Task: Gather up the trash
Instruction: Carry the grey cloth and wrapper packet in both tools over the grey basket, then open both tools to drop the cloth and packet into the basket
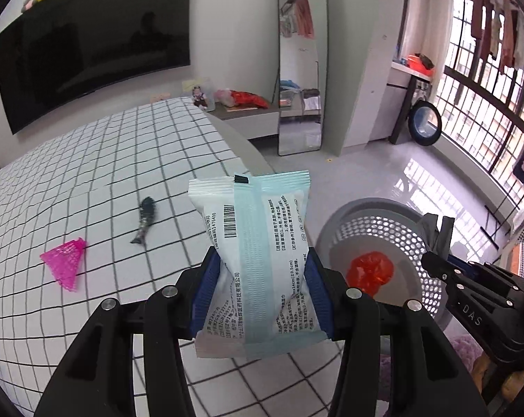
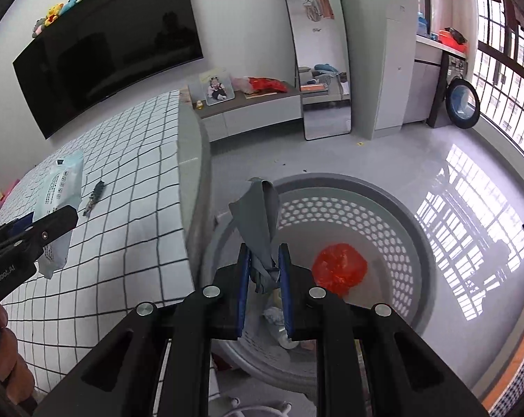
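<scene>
Left wrist view first: the left gripper (image 1: 262,281) has its jaws clamped on a white and pale blue packet (image 1: 258,257), which stands upright between the blue pads. Ahead and to the left of the jaws, on the checked bed cover (image 1: 105,160), lie a pink mesh scrap (image 1: 64,260) and a small dark fish-shaped thing (image 1: 145,219), both apart from each other and untouched. Off to the right of the jaws sits the grey perforated basket (image 1: 373,229) on the floor, with a red crumpled bag (image 1: 370,271) already in it. The packet isn't over the basket yet, I'd say.

Right wrist view: the right gripper (image 2: 264,278) has its jaws closed narrow on a grey crumpled wrapper (image 2: 260,222), which sticks up past the tips. It hangs over the near rim of the basket (image 2: 401,208), and the red bag (image 2: 339,271) lies just right of the jaws. Some pale bits show at the basket bottom below the jaws, too blurry to name.

So roughly halfway, my guess: one or more pieces are binned, two are in hand waiting to drop, and two are left on the bed.
</scene>
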The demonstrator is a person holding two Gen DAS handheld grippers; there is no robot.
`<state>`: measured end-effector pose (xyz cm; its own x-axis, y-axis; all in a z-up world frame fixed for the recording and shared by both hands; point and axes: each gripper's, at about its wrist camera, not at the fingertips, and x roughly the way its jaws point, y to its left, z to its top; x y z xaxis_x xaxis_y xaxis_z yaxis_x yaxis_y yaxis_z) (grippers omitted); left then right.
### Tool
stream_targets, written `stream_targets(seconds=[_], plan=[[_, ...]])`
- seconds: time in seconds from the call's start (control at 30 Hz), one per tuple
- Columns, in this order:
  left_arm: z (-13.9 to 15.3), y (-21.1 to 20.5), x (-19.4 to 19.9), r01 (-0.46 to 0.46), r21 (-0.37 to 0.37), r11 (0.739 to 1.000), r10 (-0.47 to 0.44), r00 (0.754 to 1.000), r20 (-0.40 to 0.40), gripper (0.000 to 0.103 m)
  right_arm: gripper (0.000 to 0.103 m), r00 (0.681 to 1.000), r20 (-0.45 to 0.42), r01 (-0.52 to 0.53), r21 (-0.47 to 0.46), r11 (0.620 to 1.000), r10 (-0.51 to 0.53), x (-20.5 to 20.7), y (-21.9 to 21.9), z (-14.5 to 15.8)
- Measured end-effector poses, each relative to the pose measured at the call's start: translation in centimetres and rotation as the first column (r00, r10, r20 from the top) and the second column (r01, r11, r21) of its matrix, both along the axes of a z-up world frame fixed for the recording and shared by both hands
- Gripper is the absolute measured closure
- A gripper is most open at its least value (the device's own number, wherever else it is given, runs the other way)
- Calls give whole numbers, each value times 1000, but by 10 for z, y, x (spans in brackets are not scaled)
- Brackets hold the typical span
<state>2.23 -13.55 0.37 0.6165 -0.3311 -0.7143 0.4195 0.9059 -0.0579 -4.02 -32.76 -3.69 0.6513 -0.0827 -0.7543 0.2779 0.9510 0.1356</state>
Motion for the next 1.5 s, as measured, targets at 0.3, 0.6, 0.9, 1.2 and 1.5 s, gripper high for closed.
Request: stream_targets(seconds=[0.3,0.6,0.9,1.2,1.5], plan=[[-28,-78,-17,147,53,988,-144,988,-57,54,87,995,-57,85,29,996,-83,-25,-59,-27],[-51,-120,-13,204,91,975,-193,974,-116,54,87,992,-89,96,75,993,-89,-23,-90,-47],[-59,-138,-10,213,126,969,-196,971,-133,47,85,992,-84,101,101,990,-93,-15,-100,-53],[-58,-139,-8,198,128,972,-181,974,-133,37,58,991,-66,120,97,988,-114,-21,-102,-50],[-56,-131,-5,170,131,977,-154,980,-124,34,58,993,-64,105,91,990,-99,-23,-90,-45]])
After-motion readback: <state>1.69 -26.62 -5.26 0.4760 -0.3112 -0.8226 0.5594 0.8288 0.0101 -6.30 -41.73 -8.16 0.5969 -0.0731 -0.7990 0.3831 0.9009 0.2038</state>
